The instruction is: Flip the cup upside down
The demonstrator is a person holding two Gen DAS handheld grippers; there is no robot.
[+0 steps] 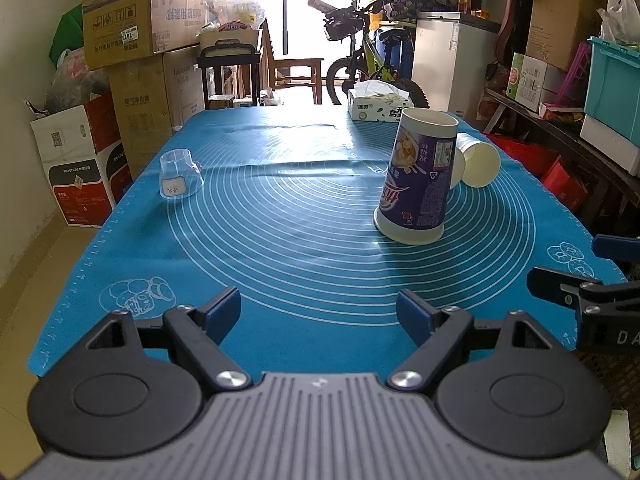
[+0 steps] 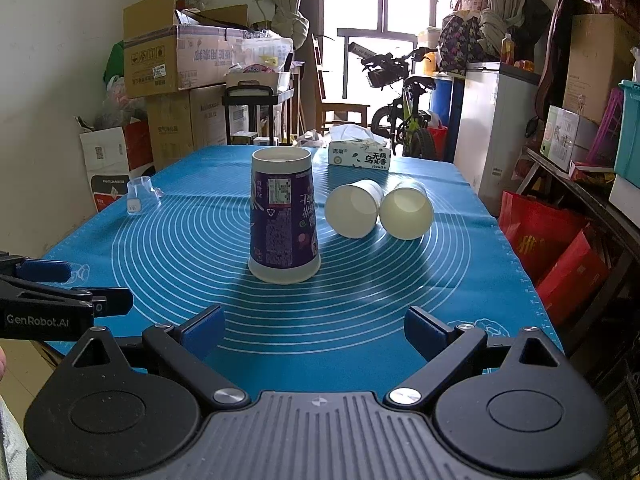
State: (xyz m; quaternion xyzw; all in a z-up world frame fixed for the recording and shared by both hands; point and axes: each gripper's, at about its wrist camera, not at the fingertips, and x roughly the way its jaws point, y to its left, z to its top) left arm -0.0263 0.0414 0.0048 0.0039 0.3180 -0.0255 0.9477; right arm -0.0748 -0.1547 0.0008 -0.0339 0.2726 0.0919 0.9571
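Observation:
A tall purple printed paper cup (image 1: pixel 416 178) stands mouth-down on the blue mat (image 1: pixel 280 216), wide rim on the mat; it also shows in the right wrist view (image 2: pixel 283 216). Two plain white paper cups (image 2: pixel 354 208) (image 2: pixel 406 209) lie on their sides behind it, mouths toward me. My left gripper (image 1: pixel 318 310) is open and empty over the mat's near edge, left of the purple cup. My right gripper (image 2: pixel 314 330) is open and empty, just in front of the purple cup. Each gripper shows at the other view's edge: the right one (image 1: pixel 568 276) and the left one (image 2: pixel 96 298).
A small clear plastic cup (image 1: pixel 180 178) sits upside down at the mat's left side. A tissue box (image 1: pixel 378 106) stands at the far edge. Stacked cardboard boxes (image 1: pixel 132 32) line the left wall; a bicycle (image 1: pixel 366 60), a white freezer (image 1: pixel 452 64) and shelves crowd the back and right.

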